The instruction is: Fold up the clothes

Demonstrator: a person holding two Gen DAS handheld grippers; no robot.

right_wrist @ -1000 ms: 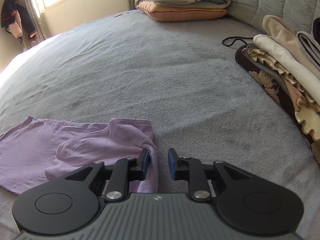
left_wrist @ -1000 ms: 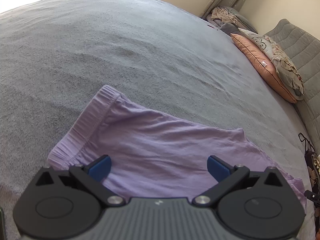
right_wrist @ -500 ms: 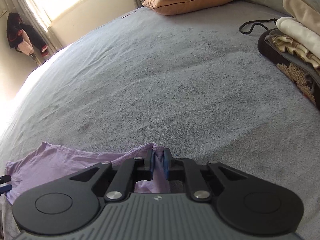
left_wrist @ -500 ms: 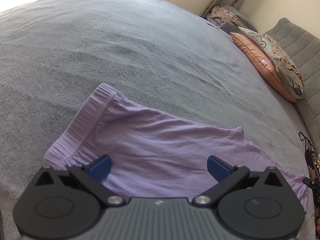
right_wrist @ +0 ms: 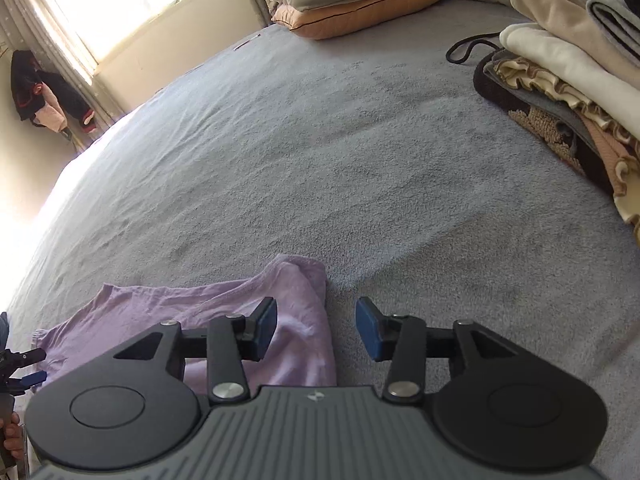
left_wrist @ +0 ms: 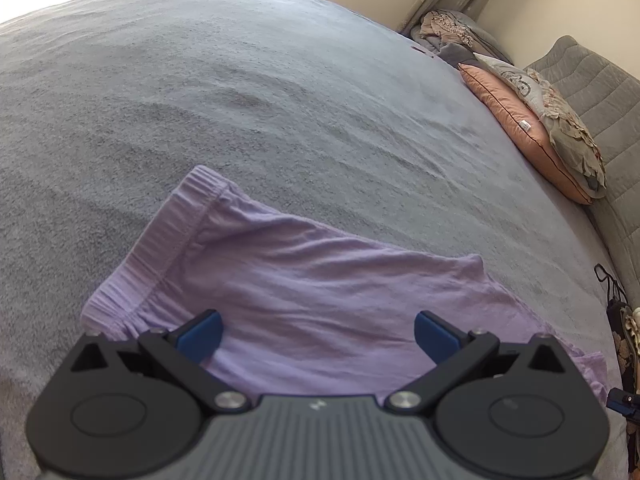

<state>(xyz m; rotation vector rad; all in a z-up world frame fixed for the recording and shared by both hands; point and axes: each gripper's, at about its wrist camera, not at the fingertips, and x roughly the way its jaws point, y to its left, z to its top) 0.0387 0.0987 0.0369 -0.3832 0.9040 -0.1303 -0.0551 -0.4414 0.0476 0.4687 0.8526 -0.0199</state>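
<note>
Grey bedspread (left_wrist: 280, 92) filling both views, broad and bare enough to serve as a folding surface. Stacked pillows (right_wrist: 360, 4) at upper centre of the right view, folded linens (right_wrist: 568, 80) piled at its right edge, likely parked clear of the working area. Lilac shorts (left_wrist: 320, 292) lying flat in the lower half of the left view, elastic waistband (left_wrist: 168, 240) toward lower left, spread out ready for a fold. Left gripper (left_wrist: 316, 332) hovering over the fabric, jaws wide apart, nothing pinched. Right gripper (right_wrist: 316, 328) at lower centre of its view, jaws opening, bunched hem between them but unpressed, apparently let go.
</note>
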